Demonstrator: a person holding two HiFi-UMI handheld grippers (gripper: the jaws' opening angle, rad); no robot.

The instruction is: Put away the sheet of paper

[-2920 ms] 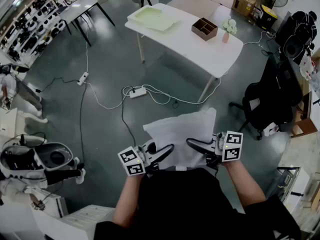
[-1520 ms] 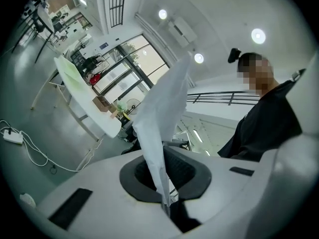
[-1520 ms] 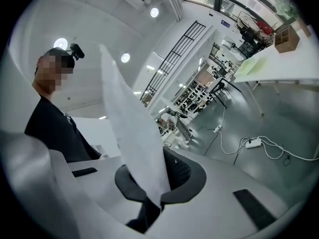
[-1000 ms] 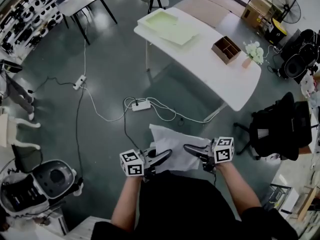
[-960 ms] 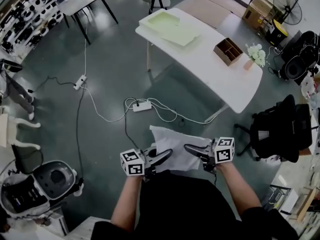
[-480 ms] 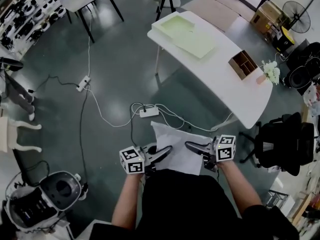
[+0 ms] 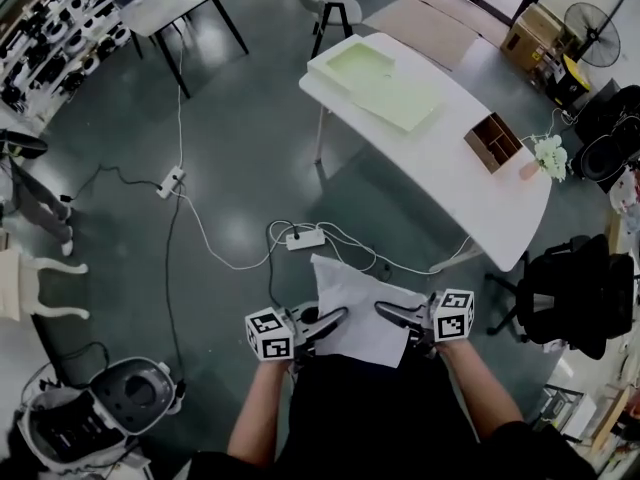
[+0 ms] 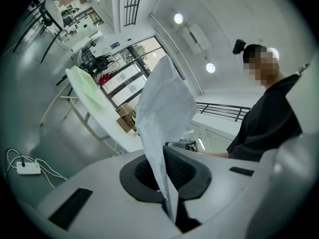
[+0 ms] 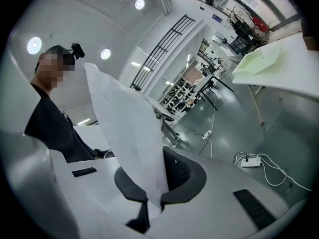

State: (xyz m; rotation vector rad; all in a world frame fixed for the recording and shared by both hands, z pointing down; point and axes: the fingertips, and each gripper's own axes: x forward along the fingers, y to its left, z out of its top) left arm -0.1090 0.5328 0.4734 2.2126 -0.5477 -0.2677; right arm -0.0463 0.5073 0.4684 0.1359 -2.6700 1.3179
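My left gripper (image 7: 333, 318) and right gripper (image 7: 384, 311) each clamp the near edge of one sheet of paper (image 7: 352, 290), which extends lengthwise toward the white table (image 7: 440, 158).

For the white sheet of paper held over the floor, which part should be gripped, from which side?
Grip the white sheet of paper along its near edge, one end per gripper, coming from the person's side. It is thin and limp, so two spread pinches probably stop it drooping. The left gripper and right gripper are shut on it that way.
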